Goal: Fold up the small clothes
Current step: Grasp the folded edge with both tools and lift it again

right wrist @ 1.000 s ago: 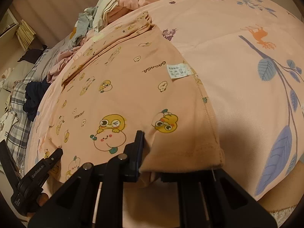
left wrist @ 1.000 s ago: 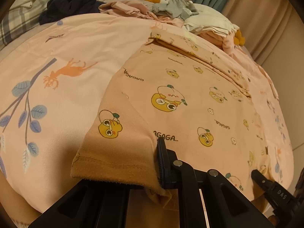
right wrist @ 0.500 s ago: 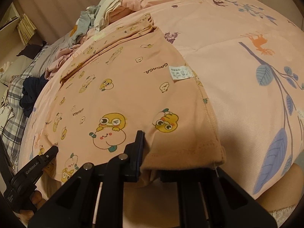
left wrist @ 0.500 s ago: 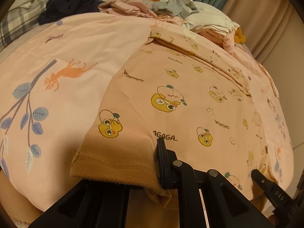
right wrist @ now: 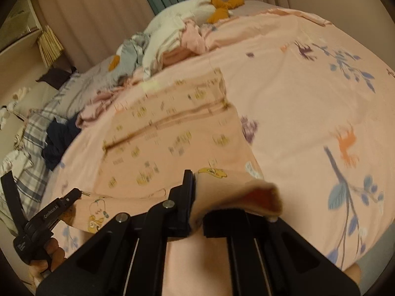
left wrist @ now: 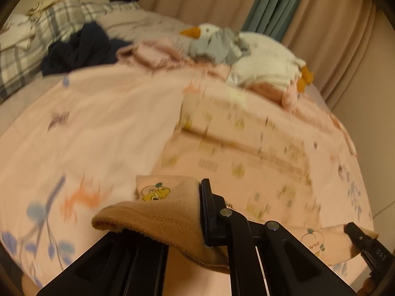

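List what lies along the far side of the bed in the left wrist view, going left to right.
Plaid pillow → dark navy garment → crumpled pink clothes → goose toy's head with its orange beak → grey garment → goose toy's white body.

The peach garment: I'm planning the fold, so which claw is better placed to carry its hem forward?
Neither alone. The left claw and the right claw each pinch a hem corner of the peach garment; probably both together.
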